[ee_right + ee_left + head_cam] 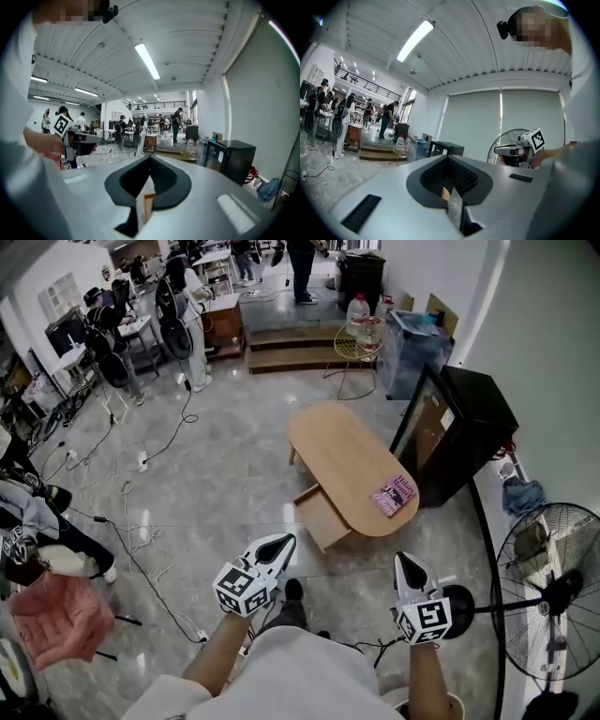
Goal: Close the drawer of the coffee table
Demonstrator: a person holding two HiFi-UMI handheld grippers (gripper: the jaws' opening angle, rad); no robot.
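Both bare forearms reach forward from the torso, one on each side, roughly parallel. The left gripper point(280, 543) is held close to level with its nose tipped slightly down, marker cube at the rear, pointing up and to the right in the head view. The right gripper point(409, 561) has the same near-level pose and points almost straight up the frame. In each gripper view the jaws are pressed together with nothing between the pads. Neither gripper touches anything, and both hang over the glossy grey floor point(225, 474), short of the furniture. Just ahead and between them lies the drawer point(320, 516), a light wooden box pulled well out from under the near long side of the coffee-table bench point(339, 454). Its open top faces up, and its sliding axis runs down and to the left in the head view, towards the left gripper. The bench is a low wooden oval whose long axis runs from upper left to lower right, across the drawer's axis. A pink magazine point(394, 495) lies flat near its closer end. Beyond it stands a black cabinet point(464, 427), and a floor fan point(553, 592) stands at the right.
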